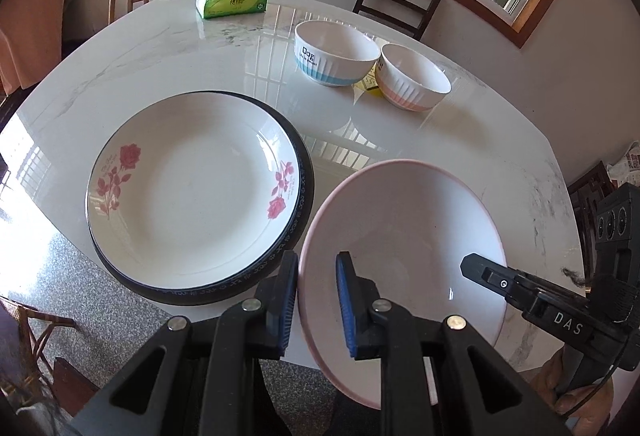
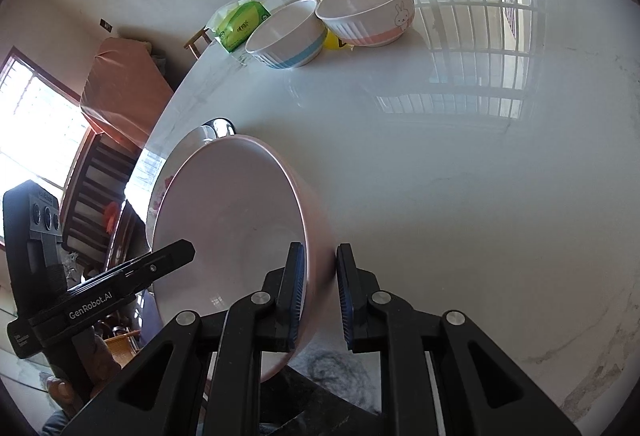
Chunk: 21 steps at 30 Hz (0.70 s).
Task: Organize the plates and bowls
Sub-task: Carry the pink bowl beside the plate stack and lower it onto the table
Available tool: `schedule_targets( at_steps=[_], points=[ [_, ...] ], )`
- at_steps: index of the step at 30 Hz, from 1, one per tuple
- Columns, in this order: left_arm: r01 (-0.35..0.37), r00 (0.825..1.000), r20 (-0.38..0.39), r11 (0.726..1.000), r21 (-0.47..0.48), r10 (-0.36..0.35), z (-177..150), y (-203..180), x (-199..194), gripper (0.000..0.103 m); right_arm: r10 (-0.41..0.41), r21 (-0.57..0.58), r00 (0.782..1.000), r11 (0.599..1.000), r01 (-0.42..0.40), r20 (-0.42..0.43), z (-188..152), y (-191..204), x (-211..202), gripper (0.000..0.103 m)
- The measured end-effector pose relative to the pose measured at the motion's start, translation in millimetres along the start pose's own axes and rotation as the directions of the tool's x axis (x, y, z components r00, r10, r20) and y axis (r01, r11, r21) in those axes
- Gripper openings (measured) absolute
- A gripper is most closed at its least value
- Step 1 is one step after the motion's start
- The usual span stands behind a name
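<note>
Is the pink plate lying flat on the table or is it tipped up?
Tipped up. Both grippers straddle the pink plate's rim, and in the right wrist view it slants steeply over the table.

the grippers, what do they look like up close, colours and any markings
Both are matte black plastic with angular linkage arms and silver pivot rivets; the fingers carry ribbed blue pads. The left hand-held gripper reads "GenRobot.AI" in white on its side, the right hand-held gripper "DAS". Each body has three round ports.
</note>
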<state>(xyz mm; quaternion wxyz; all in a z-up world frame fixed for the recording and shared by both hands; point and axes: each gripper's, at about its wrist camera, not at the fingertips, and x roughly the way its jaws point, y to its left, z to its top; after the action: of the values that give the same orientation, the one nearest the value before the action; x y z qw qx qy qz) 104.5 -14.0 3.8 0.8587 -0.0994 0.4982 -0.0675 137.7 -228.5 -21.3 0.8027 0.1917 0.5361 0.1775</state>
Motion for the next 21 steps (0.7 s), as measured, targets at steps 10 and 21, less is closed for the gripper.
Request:
schedule_targets(
  at_steps=[10, 21],
  points=[
    [-0.095, 0.989, 0.122, 0.991, 0.094, 0.083, -2, -12, -15, 0.021, 0.032, 0.009, 0.994, 0.999, -0.033, 0.103, 3, 1, -18, 0.018],
    [-0.136, 0.982, 0.147, 0.981, 0.137, 0.116, -4, -21, -17, 0.026, 0.044, 0.015, 0.989, 0.999, -0.047, 0.144, 5, 0, -23, 0.018]
  ],
)
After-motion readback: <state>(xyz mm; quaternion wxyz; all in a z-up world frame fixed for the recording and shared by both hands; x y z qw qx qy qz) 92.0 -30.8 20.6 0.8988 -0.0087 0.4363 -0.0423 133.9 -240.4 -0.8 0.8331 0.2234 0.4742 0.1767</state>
